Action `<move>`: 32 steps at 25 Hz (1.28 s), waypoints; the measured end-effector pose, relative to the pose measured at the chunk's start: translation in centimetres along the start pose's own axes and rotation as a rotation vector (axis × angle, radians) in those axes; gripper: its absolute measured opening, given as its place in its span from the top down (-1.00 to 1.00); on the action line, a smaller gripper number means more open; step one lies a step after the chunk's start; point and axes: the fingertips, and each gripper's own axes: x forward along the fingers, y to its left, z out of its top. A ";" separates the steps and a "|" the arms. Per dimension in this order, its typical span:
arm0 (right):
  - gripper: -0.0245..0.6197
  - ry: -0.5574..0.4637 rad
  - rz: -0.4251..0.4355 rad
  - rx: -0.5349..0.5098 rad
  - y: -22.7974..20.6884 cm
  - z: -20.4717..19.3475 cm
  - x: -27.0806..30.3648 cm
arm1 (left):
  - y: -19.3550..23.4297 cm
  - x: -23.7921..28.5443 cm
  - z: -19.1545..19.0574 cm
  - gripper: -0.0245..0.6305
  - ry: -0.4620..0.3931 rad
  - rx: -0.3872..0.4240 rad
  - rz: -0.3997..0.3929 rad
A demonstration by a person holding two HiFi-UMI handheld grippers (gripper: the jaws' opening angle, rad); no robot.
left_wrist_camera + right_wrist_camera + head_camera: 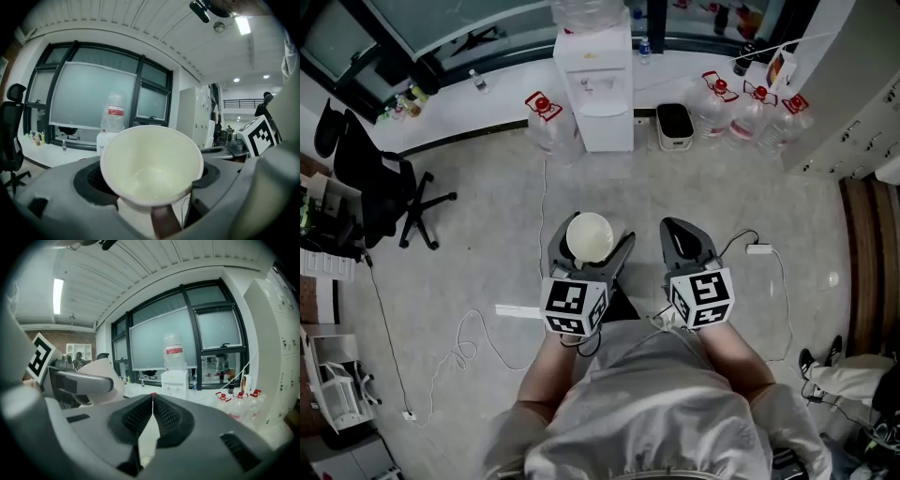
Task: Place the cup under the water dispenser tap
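A cream paper cup [589,237] sits upright between the jaws of my left gripper [591,246], which are shut on its sides. In the left gripper view the cup [152,164] fills the centre, mouth towards the camera and empty, held by the left gripper [152,187]. The white water dispenser [598,89], with a clear bottle on top, stands by the far window wall, well ahead of both grippers. My right gripper [682,230] is beside the left one, shut with nothing in it; its pads meet in the right gripper view [152,398]. The dispenser [174,383] shows straight ahead there.
Several large water bottles [750,108] stand right of the dispenser, another [546,117] on its left. A small black-topped bin [675,127] is next to it. A black office chair [380,187] stands at left. Cables [469,347] and a power strip [759,248] lie on the floor.
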 end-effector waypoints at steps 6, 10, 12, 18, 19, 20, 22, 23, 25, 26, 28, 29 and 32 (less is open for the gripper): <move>0.83 0.051 -0.043 0.039 -2.1 1.1 10.1 | 8.3 7.6 1.5 -0.43 0.021 -0.015 -0.051; 0.84 0.076 -0.107 0.082 -3.8 2.7 16.6 | 14.5 12.6 3.5 -0.43 0.042 0.004 -0.088; 0.83 0.098 -0.134 0.083 -4.5 3.3 19.7 | 17.4 14.9 4.1 -0.43 0.060 0.014 -0.104; 0.83 0.170 -0.170 0.129 -5.8 4.3 26.9 | 22.5 20.4 4.4 -0.43 0.153 -0.005 -0.172; 0.83 0.172 -0.171 0.131 -6.1 4.4 28.0 | 23.2 21.3 4.4 -0.43 0.162 0.003 -0.176; 0.83 0.177 -0.171 0.129 -6.5 4.4 29.2 | 23.9 22.3 4.3 -0.43 0.166 0.008 -0.177; 0.83 0.200 -0.166 0.124 -7.3 3.9 31.6 | 25.3 24.3 3.8 -0.43 0.168 0.010 -0.172; 0.83 0.214 -0.162 0.122 -7.8 3.5 32.8 | 25.9 25.3 3.3 -0.43 0.168 0.010 -0.166; 0.84 0.238 -0.155 0.116 -8.9 2.5 35.2 | 26.8 27.3 1.8 -0.43 0.172 0.008 -0.155; 0.84 0.246 -0.150 0.110 -9.4 2.0 36.3 | 27.1 28.3 0.9 -0.43 0.178 0.001 -0.152; 0.84 0.253 -0.131 0.094 -10.4 1.2 38.3 | 27.5 30.3 -0.6 -0.43 0.185 -0.012 -0.140; 0.83 0.255 -0.119 0.088 -10.9 0.7 39.3 | 27.8 31.3 -1.4 -0.43 0.185 -0.005 -0.130; 0.83 0.272 -0.083 0.087 -12.7 -1.0 41.7 | 28.7 34.7 -3.8 -0.43 0.189 0.009 -0.093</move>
